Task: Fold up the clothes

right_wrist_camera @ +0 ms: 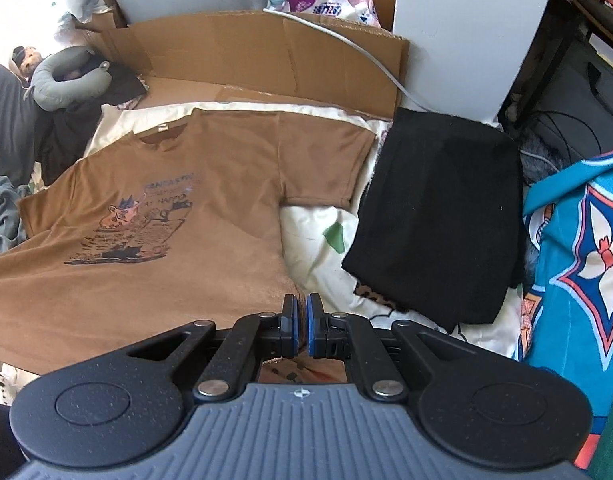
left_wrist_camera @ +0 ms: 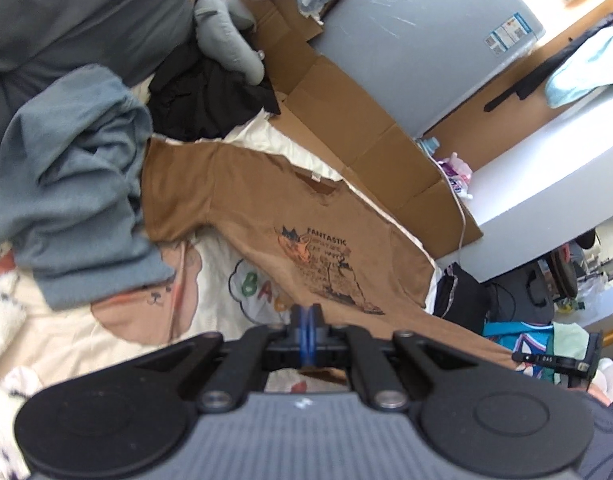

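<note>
A brown T-shirt (left_wrist_camera: 266, 200) with a dark printed picture lies front up on a cream cartoon-print bedspread (left_wrist_camera: 106, 332). My left gripper (left_wrist_camera: 306, 314) is shut on the shirt's bottom hem, and the cloth rises from the bed to its blue pads. In the right wrist view the same T-shirt (right_wrist_camera: 186, 160) spreads away with its collar at the far end and one sleeve flat to the right. My right gripper (right_wrist_camera: 302, 304) is shut on the hem's other corner, with brown cloth pinched between its fingers.
A crumpled blue-grey garment (left_wrist_camera: 74, 184) overlaps the shirt's left sleeve. A folded black garment (right_wrist_camera: 438, 220) lies right of the shirt. Flattened cardboard (right_wrist_camera: 246, 48), a grey neck pillow (right_wrist_camera: 62, 80) and black clothes (left_wrist_camera: 206, 92) line the far side. A teal patterned bag (right_wrist_camera: 578, 260) stands at the right.
</note>
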### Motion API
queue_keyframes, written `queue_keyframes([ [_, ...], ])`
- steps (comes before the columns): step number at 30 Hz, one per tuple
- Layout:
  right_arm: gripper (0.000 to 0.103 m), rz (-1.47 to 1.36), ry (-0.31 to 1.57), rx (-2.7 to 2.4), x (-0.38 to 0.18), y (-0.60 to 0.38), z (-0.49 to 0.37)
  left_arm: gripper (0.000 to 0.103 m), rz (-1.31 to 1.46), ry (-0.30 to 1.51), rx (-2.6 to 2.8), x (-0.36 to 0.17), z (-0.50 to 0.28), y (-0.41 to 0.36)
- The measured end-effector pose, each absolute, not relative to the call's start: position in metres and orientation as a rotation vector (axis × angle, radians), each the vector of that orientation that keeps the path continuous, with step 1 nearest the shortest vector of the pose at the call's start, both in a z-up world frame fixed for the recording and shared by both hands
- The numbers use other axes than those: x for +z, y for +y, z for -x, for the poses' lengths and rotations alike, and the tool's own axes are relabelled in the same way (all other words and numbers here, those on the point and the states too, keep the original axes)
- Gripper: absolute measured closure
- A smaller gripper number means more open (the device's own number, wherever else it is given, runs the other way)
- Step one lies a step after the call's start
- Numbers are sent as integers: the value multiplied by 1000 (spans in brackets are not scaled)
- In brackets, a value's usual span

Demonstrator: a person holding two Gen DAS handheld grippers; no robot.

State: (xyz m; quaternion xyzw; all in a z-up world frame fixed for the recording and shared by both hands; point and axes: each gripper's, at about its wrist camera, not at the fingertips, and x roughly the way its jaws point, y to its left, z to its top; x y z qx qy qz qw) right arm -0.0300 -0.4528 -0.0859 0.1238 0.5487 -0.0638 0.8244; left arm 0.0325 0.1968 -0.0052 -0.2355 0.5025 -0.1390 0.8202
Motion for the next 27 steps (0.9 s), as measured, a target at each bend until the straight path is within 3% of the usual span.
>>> queue_keyframes([
  [14,101,-278,1377,-129,-191,-431,75,102,401,1335,-167,-124,7,198],
  [27,101,-223,1533,-134,-270,-418,91,102,301,1496,-122,-197,17,194],
])
